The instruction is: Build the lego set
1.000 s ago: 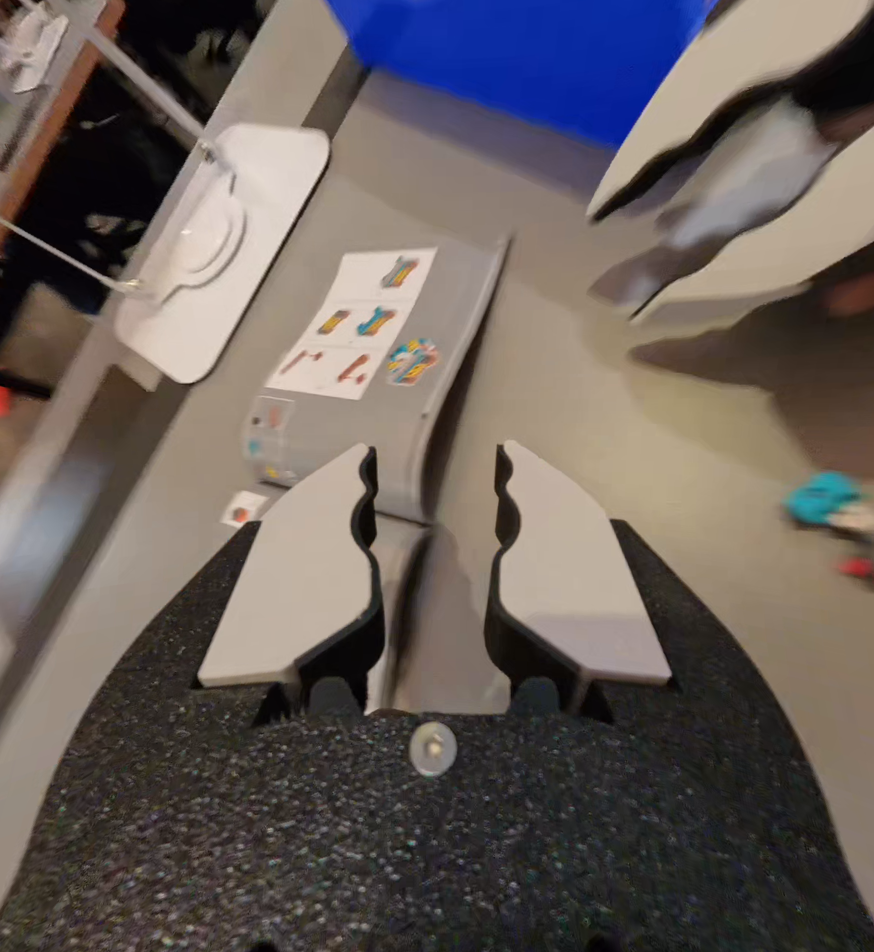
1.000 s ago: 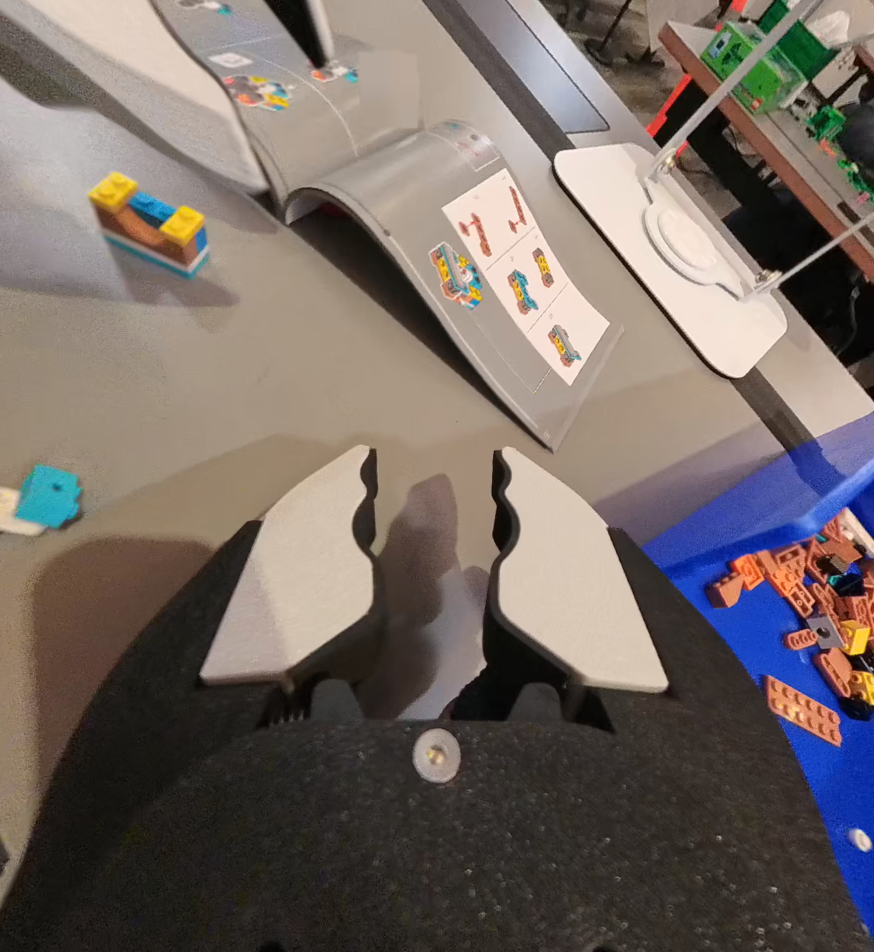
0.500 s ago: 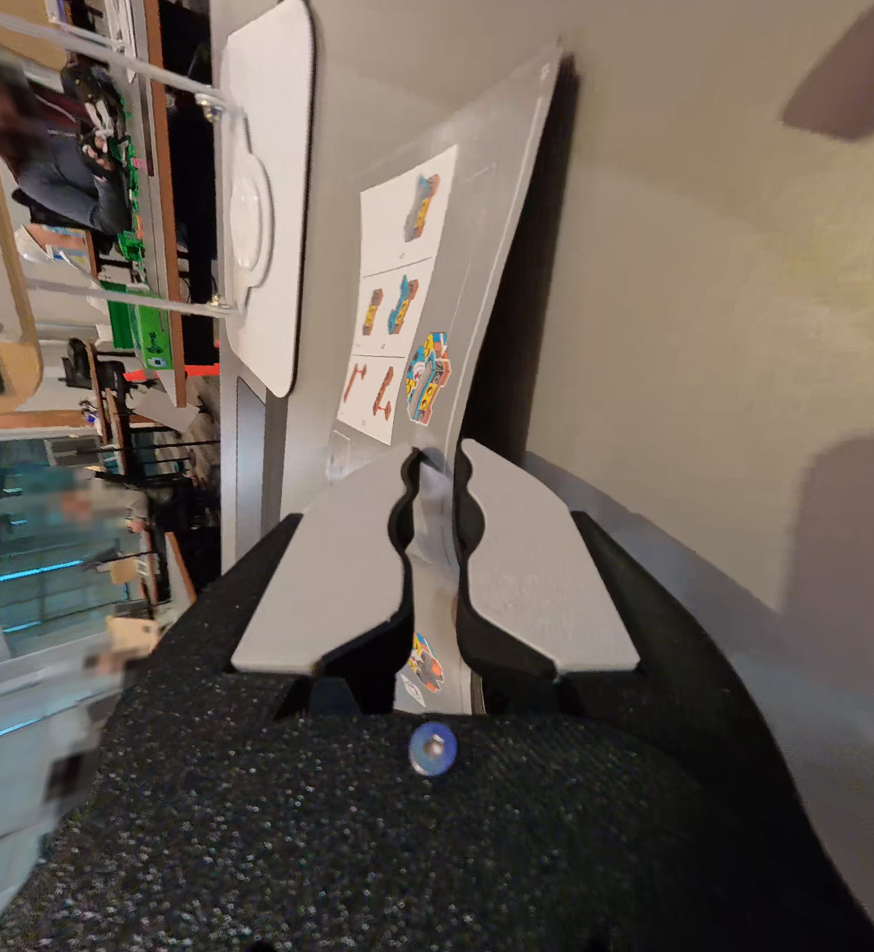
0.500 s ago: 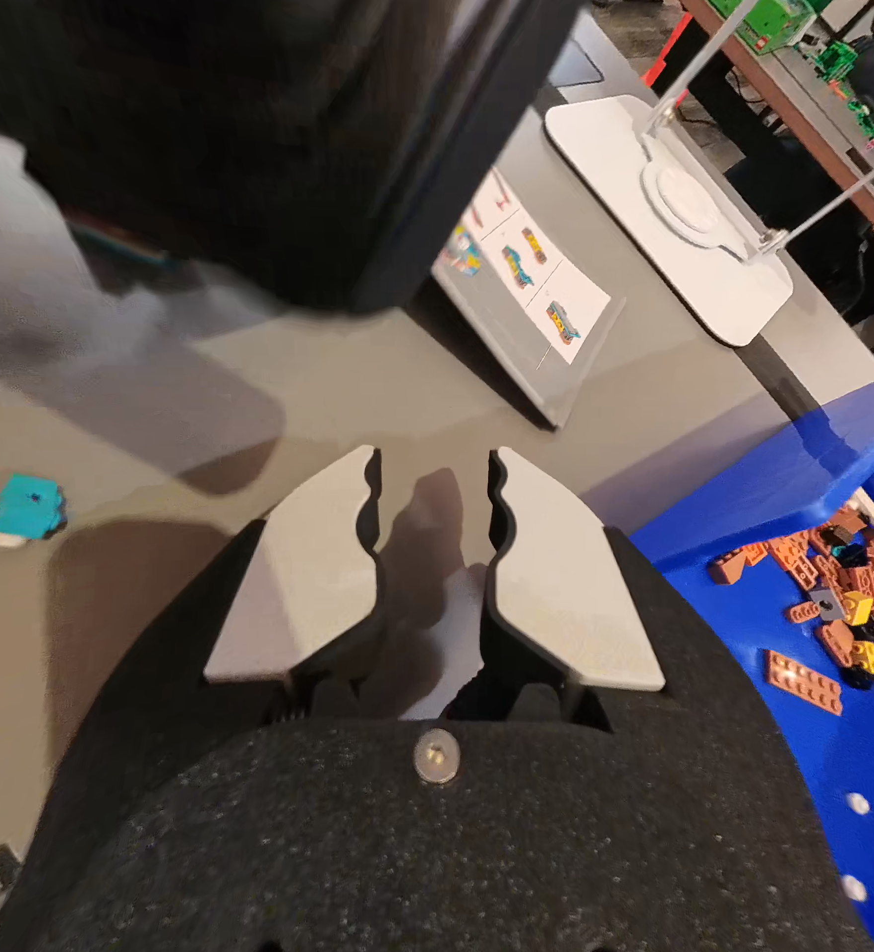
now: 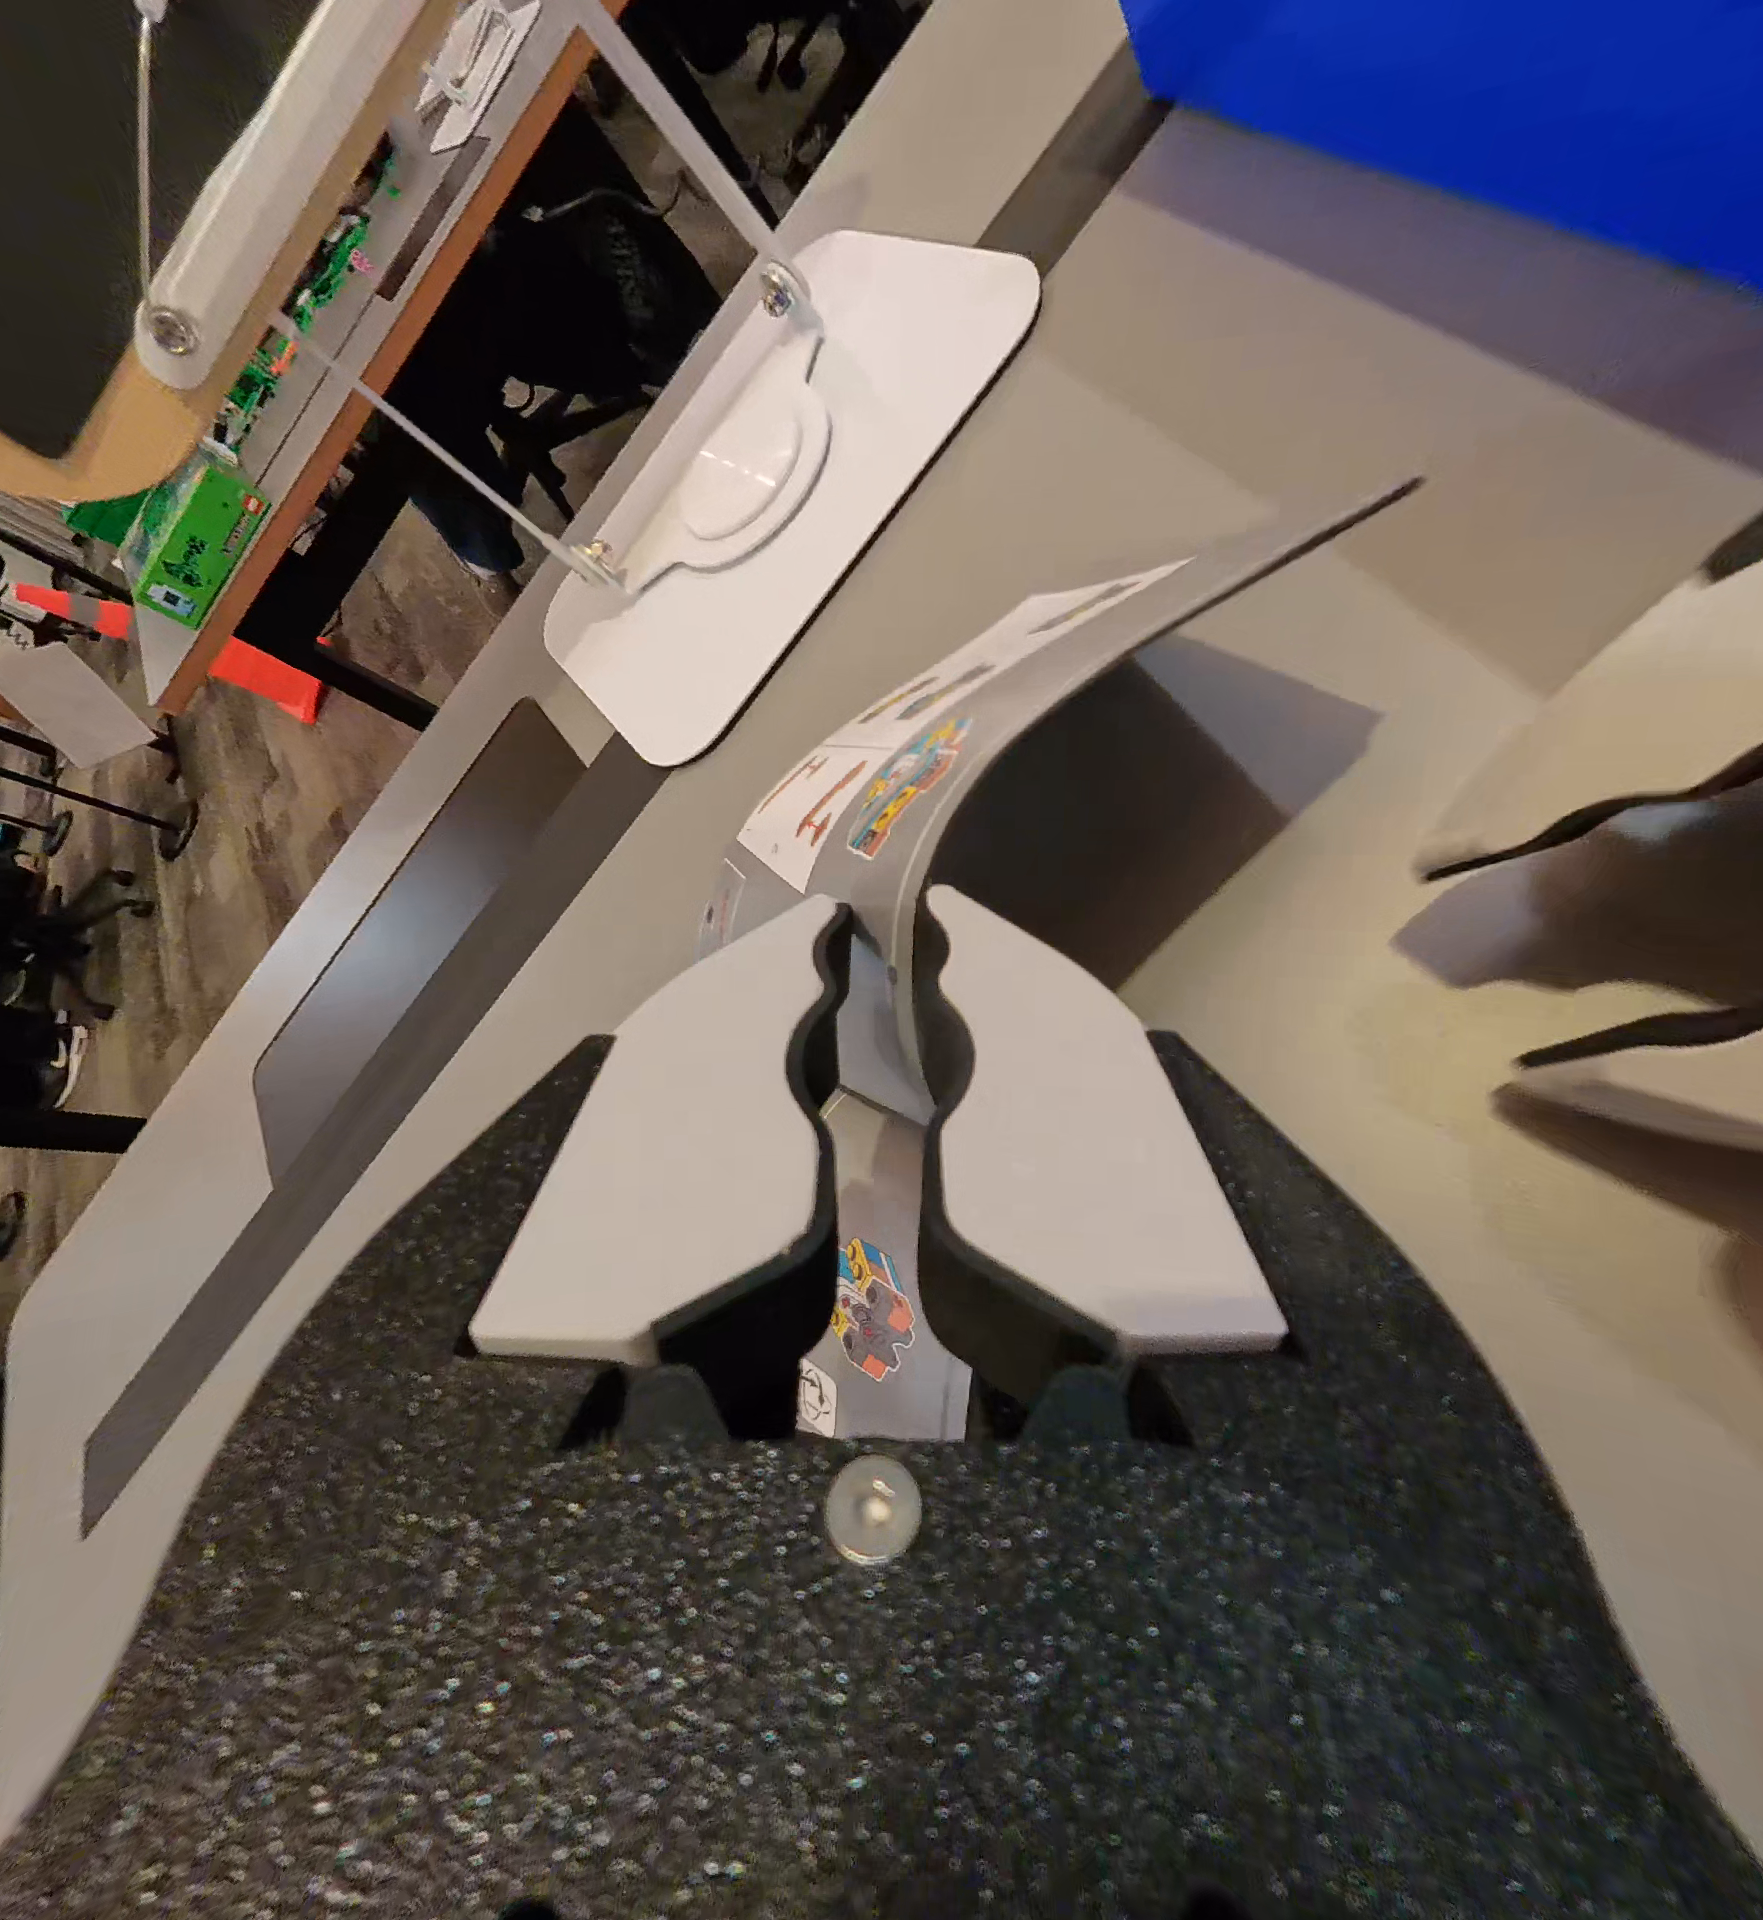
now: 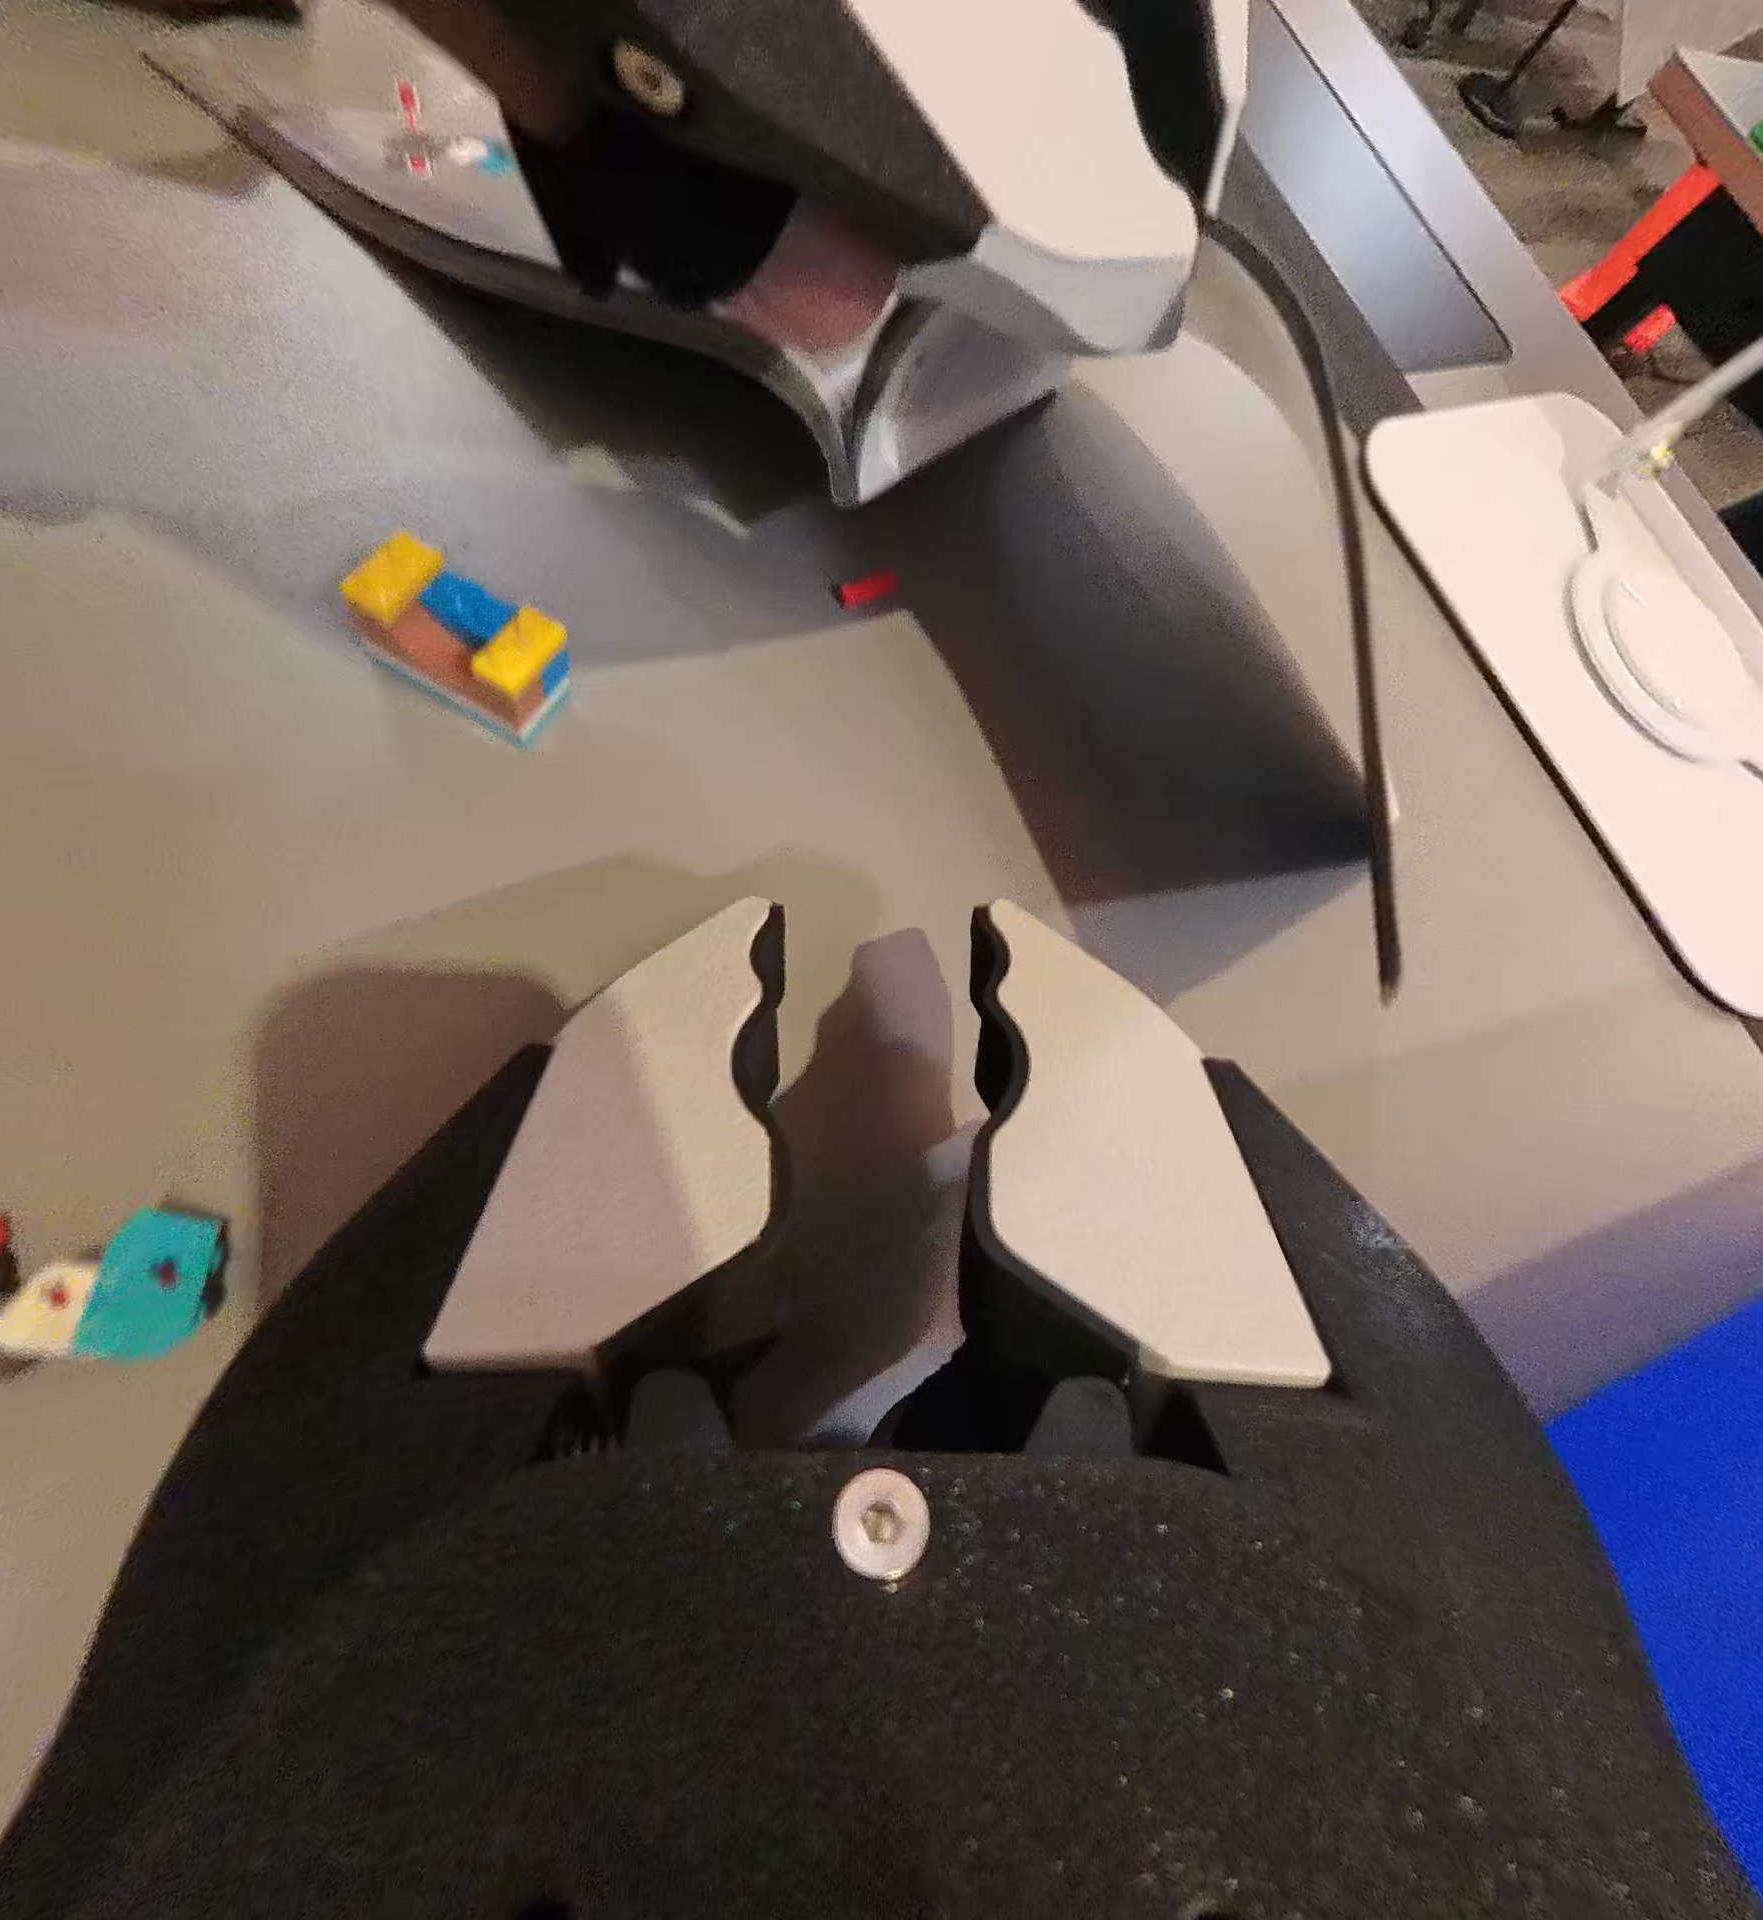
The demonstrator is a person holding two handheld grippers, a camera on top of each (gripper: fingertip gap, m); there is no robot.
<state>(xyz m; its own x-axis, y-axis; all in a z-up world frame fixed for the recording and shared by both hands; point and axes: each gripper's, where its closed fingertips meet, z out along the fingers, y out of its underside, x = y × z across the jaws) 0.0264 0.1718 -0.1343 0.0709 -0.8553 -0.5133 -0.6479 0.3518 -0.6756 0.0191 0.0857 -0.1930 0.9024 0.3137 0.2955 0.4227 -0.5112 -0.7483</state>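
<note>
Your left tool (image 5: 882,925) is closed on the grey instruction booklet (image 5: 970,727), gripping it near the fold; the pinched page arches up and away from the bench (image 5: 1324,343), and a printed page shows between the fingers (image 5: 669,1143) at their base. In the right wrist view the same tool (image 6: 1116,156) appears at top, clamped on the lifted booklet (image 6: 887,416), with one page hanging edge-on to the right.

Your right tool (image 6: 877,925) is parted by a moderate gap and holds nothing; it hovers over bare bench (image 6: 233,883).

The partly built lego piece (image 6: 456,634), with yellow, blue and brown bricks on a pale base, sits on the bench beyond the right tool, well apart from it. A small red part (image 6: 864,589) lies near the booklet's shadow. A teal and white cluster (image 6: 108,1288) lies at the left edge. A white lamp base (image 6: 1583,675) stands at the bench's far side. A blue bin (image 6: 1718,1538) sits at lower right; its contents are out of view.
</note>
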